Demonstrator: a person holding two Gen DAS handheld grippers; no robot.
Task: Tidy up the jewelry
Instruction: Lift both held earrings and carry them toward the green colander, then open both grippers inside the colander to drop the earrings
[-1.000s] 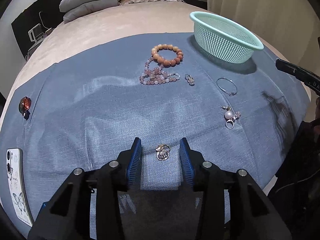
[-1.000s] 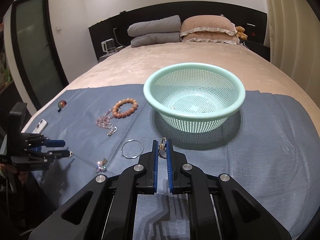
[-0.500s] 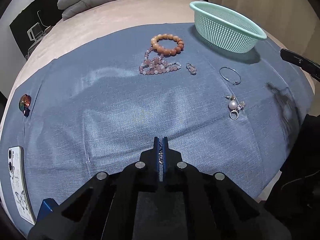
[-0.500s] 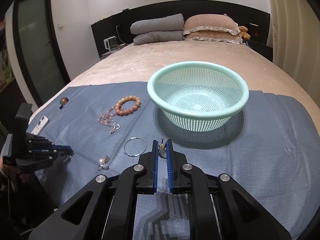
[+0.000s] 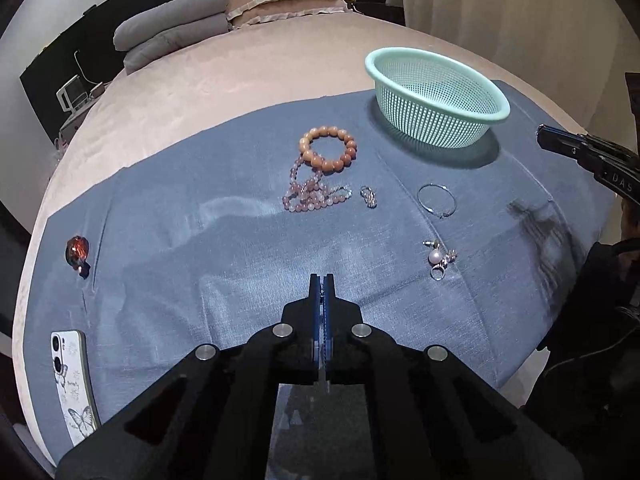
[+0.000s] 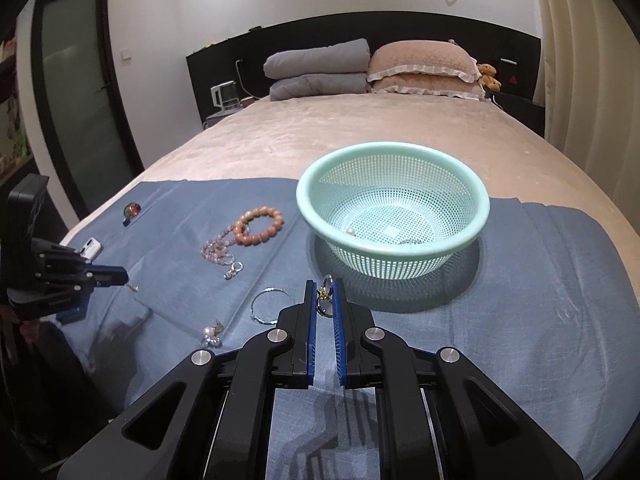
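Since a second ago, the left gripper [image 5: 322,280] has clamped its blue ribbed fingers together on the small silver charm [image 6: 132,287] that lay between them, and has lifted clear of the cloth; from the right wrist view a sliver of the charm hangs at its tip. The right gripper [image 6: 324,292] keeps its narrow grip on a ring-shaped gold-and-silver trinket [image 6: 325,295], poised just before the basket.

A blue woven cloth [image 5: 180,264] covers the foot of a bed with a beige plush cover [image 6: 360,132]. On the cloth stands a round mint-green plastic basket [image 5: 436,96] with a perforated wall; a small bead and a thin silvery piece lie inside it. Left of it lies a bracelet of round orange beads [image 5: 328,148], touching a heap of smaller pink beads [image 5: 308,196] with a silver clasp [image 5: 369,196] beside it. A thin wire hoop bangle [image 5: 436,199] lies nearer, and a pearl earring cluster [image 5: 438,260] nearer still. At the cloth's left edge sit a glossy red-brown stone pendant [image 5: 77,250] and a phone in a white butterfly case [image 5: 72,384].
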